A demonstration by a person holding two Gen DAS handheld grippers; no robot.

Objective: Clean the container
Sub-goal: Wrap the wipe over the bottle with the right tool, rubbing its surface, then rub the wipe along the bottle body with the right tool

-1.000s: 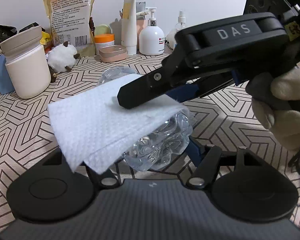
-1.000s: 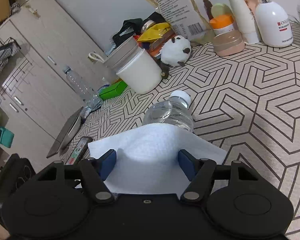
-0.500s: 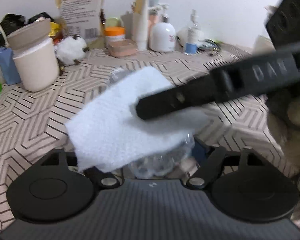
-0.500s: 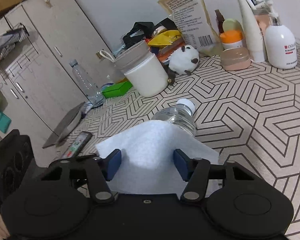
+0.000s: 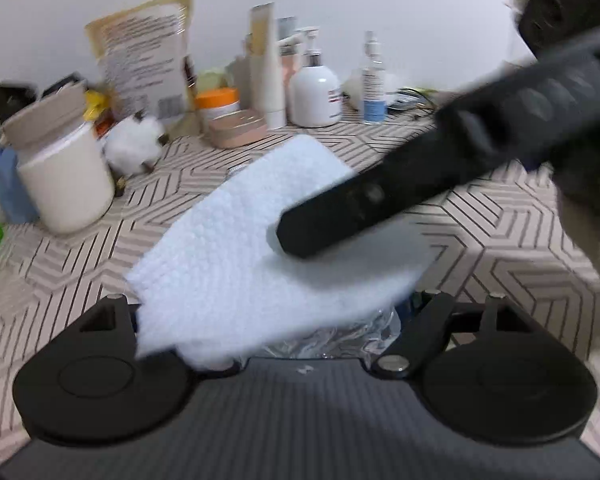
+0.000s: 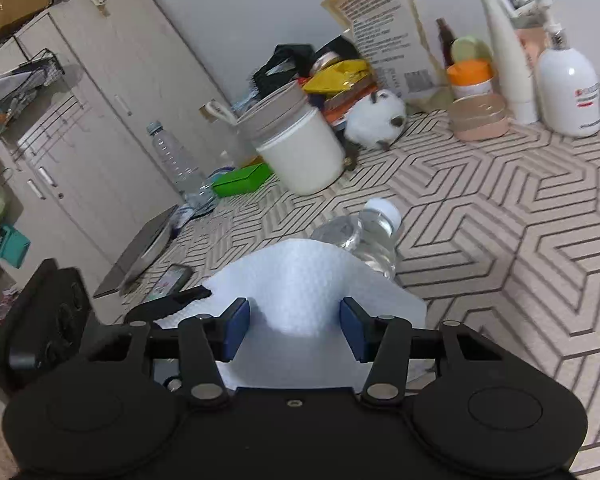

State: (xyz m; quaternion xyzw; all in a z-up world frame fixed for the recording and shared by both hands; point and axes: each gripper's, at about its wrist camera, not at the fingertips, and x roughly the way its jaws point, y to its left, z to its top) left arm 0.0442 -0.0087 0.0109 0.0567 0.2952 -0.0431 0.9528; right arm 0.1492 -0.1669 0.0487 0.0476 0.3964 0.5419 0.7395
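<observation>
My right tongs [image 6: 294,330] are closing around the white tissue [image 6: 300,288] that covers the bottle [image 6: 364,236]. My left tongs [image 5: 320,332] are closing too, with the bottle's base between them; I cannot tell if they grip.

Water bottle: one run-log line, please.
left gripper: closing, water bottle between jaws | right gripper: closing, paper towel between jaws

My clear plastic bottle [image 6: 374,236], white-capped, lies on its side on the table, its near half draped in a white paper towel [image 6: 300,292].
</observation>
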